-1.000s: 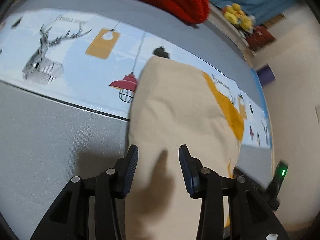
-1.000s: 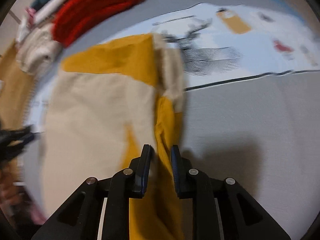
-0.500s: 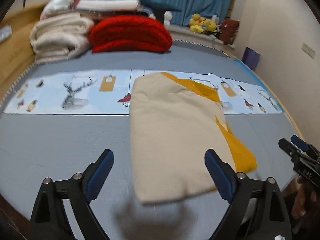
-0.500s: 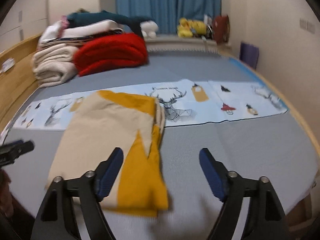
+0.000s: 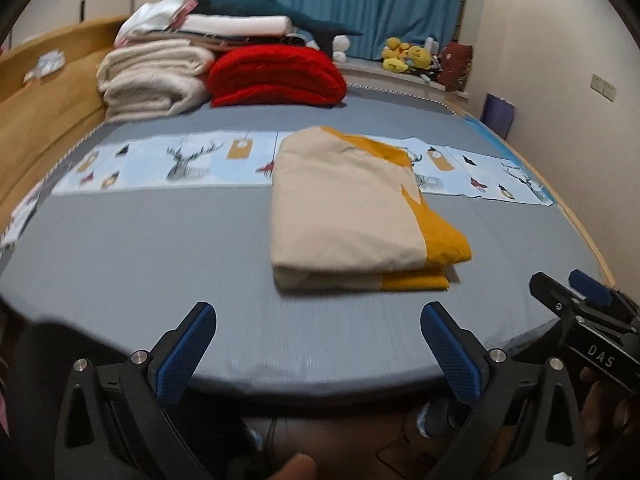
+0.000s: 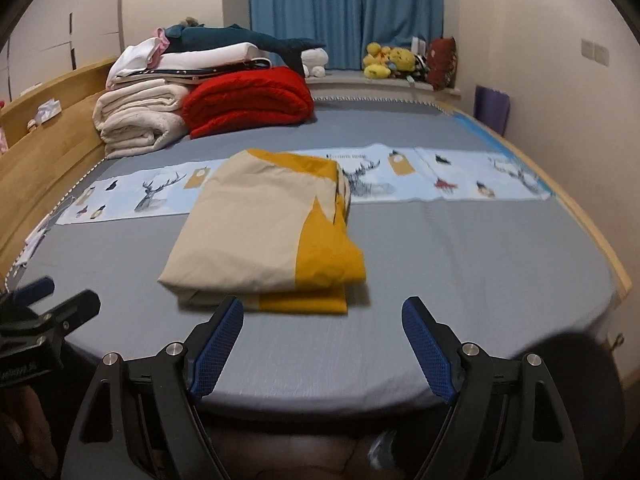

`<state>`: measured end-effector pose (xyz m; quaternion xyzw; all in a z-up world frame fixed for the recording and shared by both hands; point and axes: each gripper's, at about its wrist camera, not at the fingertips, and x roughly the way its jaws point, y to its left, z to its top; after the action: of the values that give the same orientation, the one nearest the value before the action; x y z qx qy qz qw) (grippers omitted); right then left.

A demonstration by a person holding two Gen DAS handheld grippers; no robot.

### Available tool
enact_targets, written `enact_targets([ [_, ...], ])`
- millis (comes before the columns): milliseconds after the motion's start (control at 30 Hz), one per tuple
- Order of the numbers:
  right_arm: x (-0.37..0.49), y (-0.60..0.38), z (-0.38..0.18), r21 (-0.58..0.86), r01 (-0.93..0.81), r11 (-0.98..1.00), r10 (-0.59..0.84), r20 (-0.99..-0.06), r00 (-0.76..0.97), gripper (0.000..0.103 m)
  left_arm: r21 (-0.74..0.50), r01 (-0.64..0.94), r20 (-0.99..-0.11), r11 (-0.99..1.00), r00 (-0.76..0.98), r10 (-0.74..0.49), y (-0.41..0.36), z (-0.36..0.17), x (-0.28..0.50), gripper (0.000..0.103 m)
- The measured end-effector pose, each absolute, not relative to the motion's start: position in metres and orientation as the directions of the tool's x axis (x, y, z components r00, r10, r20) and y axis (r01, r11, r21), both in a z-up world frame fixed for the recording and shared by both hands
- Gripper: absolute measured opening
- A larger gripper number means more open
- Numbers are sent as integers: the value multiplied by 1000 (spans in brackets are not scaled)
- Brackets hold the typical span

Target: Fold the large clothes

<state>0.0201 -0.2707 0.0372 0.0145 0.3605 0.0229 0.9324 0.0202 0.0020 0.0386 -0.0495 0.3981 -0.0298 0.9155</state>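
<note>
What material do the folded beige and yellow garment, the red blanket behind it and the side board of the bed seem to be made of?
Folded beige and yellow garment: thin woven cloth, probably cotton, matte, with soft creases and flat layers.
Red blanket: thick, fuzzy, perhaps knit or fleece; the pictures do not show which.
Bed side board: wood or wood veneer, light brown and smooth.

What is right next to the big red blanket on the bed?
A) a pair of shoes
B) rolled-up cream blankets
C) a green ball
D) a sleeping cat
B: the rolled cream blankets lie against the left side of the red blanket at the far end of the bed.
</note>
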Motion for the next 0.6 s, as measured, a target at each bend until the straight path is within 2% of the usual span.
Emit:
enact_targets([
  [600, 33, -252, 25, 15, -68, 998, 60, -669, 741, 82, -104, 6, -730, 995, 679, -81, -2, 27, 38, 101],
])
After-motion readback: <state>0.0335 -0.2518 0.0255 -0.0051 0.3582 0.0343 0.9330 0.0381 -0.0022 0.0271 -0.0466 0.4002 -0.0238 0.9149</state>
